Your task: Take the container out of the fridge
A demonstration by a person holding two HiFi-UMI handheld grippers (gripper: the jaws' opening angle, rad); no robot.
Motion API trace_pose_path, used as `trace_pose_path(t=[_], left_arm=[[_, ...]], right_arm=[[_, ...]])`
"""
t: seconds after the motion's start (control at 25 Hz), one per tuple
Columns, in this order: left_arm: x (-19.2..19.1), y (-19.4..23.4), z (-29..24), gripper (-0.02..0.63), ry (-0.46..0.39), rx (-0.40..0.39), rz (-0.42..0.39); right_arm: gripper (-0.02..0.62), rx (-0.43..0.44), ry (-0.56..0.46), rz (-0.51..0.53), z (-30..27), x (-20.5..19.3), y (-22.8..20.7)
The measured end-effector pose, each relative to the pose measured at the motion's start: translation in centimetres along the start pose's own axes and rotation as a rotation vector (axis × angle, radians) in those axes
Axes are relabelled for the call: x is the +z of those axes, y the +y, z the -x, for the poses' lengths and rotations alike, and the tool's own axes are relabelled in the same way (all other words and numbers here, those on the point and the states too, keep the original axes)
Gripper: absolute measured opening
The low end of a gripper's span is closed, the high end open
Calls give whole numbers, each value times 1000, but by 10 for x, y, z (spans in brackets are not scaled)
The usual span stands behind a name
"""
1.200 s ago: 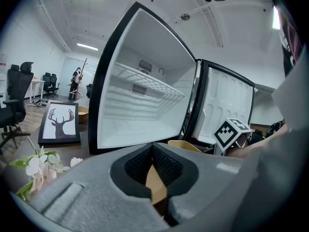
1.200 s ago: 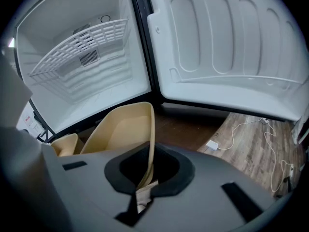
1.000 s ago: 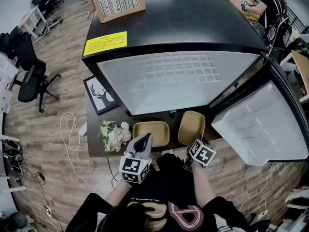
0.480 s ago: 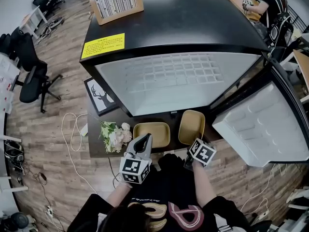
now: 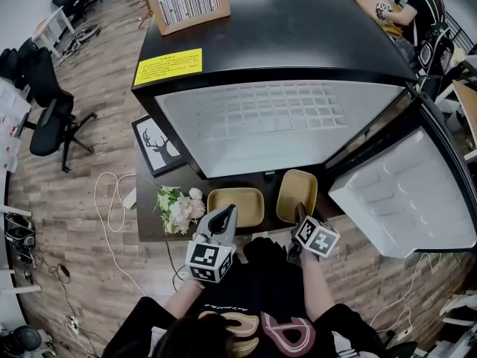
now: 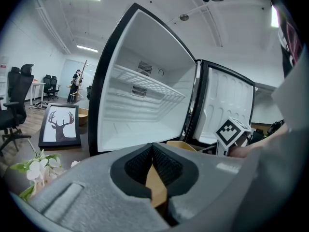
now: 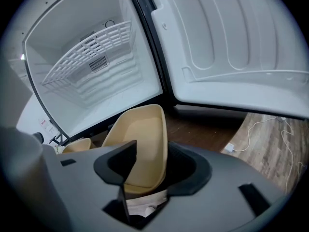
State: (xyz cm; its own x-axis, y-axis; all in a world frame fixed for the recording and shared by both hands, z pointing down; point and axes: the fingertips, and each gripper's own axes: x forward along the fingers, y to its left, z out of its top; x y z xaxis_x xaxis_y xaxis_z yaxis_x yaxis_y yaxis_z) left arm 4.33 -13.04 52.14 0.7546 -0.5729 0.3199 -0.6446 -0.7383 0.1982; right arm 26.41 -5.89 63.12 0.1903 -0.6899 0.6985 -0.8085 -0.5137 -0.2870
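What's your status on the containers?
Left gripper shut on left container rim. Right gripper jaws just opened, right container rim between them. Both on table outside open fridge.

Fridge (image 5: pixel 283 36) top: smooth black, semi-gloss, faint sheen. Yellow label (image 5: pixel 168 66) near its left edge: paper-like, matt.

Inside walls: white moulded plastic, smooth, satin. Shelf (image 6: pixel 149 83): thin wire grid, white-coated. Door liner (image 5: pixel 402 200): same white plastic, pressed into rounded relief.

Left container (image 5: pixel 235 206) and right container (image 5: pixel 297 195): tan, matt, smooth, plastic-looking.

Counter (image 7: pixel 203 127): dark brown wood grain, low sheen. Floor (image 5: pixel 67 200): wood-look planks, mixed brown and grey, matt.

Left gripper (image 6: pixel 153 148) shell: grey plastic, matt, faintly grainy. Fingers (image 6: pixel 166 166): black, finely ribbed, rubbery look.
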Motion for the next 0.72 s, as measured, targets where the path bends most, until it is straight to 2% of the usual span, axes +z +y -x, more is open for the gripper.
trace_pose_path(t=[0.12,0.28,0.4,0.72], left_arm=[[2,-1,1,9,-8,-4,-1],[3,0,5,9,-20,-7,1],[2,1,7,9,-22,-9,10],[1,-2,16,9,-29,-24,20]], right_arm=[[238,35,-38,-44,13,7,5],[246,59,-93,-31,34,20,15],[249,91,-119,-64,50,22,22],[253,215,-287,83,85,33,60]])
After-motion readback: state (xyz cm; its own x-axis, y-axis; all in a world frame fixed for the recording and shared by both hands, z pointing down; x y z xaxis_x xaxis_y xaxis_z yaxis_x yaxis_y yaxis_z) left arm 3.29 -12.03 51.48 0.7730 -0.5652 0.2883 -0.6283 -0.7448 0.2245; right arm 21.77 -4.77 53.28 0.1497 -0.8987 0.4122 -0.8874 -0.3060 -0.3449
